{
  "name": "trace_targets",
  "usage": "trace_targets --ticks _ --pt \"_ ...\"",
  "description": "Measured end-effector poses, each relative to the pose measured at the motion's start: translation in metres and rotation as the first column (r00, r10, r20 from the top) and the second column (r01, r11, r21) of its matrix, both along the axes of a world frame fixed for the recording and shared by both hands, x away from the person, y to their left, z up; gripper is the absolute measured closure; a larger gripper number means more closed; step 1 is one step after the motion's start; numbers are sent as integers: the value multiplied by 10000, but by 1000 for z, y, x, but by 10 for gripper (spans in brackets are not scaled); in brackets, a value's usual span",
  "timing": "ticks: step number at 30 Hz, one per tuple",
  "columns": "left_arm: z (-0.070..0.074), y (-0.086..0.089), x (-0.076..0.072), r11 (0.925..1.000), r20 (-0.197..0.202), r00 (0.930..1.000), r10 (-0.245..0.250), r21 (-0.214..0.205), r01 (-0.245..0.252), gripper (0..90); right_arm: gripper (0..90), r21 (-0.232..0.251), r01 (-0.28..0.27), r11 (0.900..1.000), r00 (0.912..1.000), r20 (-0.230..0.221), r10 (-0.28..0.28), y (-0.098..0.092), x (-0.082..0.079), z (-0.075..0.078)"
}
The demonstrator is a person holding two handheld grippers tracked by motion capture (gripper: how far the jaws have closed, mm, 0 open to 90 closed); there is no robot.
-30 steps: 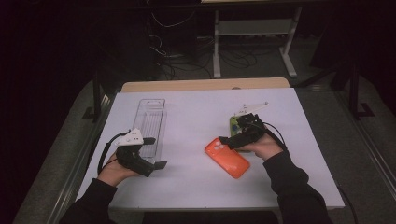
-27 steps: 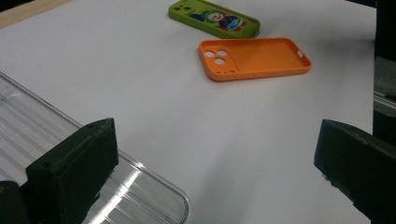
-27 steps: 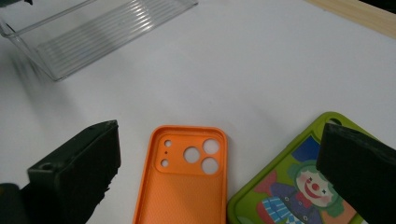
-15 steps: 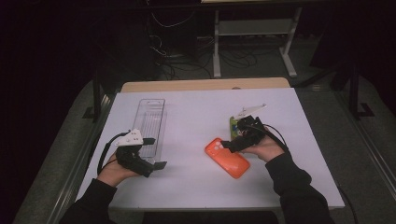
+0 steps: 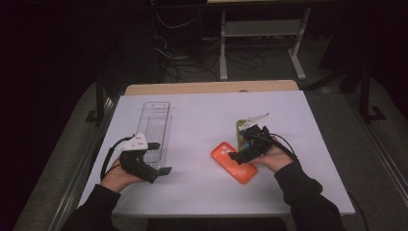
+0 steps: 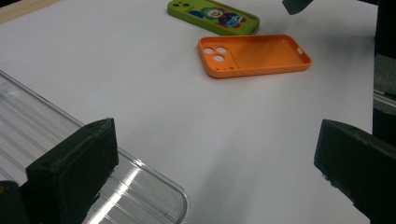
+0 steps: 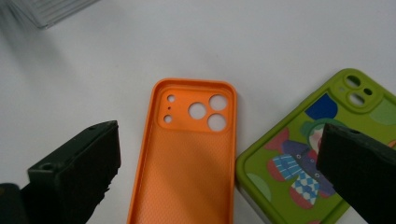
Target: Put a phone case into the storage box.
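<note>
An orange phone case [image 5: 226, 156] lies inner side up on the white table, camera holes toward the left gripper [image 6: 254, 55]. Beside it, farther back, lies a green case with a cartoon print [image 5: 240, 127], print side up [image 7: 303, 163]. My right gripper [image 5: 239, 144] hovers open over the two cases; its jaws stand wide on either side of the orange case [image 7: 187, 154], touching nothing. My left gripper [image 5: 160, 158] is open at the near end of a clear ribbed plastic tray [image 5: 155, 120], one jaw over the tray's corner [image 6: 140, 186], and holds nothing.
The white table top [image 5: 202, 110] ends in a wooden strip [image 5: 211, 87] at the back. Beyond it are a dark floor, cables and a metal stand [image 5: 262, 29]. The clear tray's corner [image 7: 46, 9] lies past the orange case.
My right gripper has shifted slightly nearer and left, over the orange case. The left gripper, the tray and both cases have stayed put.
</note>
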State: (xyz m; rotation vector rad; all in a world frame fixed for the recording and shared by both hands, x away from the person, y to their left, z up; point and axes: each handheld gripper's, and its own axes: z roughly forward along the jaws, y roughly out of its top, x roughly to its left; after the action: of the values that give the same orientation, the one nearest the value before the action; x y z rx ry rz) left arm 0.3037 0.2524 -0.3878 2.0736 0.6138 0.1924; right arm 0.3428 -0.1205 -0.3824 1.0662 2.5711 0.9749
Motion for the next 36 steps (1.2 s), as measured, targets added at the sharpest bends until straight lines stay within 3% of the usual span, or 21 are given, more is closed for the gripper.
trace_targets --ticks 9,18,36 --pt "0 0 0 10000 25 10000 -4 -33 4 0 0 -277 -213 9994 9997 -115 209 4 -7 -8" --pt "0 0 -1 10000 -10 10000 28 -63 -28 0 0 -304 12 9995 9996 -288 -21 -3 -11 -14" --pt "1 1 1 9998 98 9999 -137 177 135 0 0 -1060 -307 9939 9973 -692 235 3 -18 -36"
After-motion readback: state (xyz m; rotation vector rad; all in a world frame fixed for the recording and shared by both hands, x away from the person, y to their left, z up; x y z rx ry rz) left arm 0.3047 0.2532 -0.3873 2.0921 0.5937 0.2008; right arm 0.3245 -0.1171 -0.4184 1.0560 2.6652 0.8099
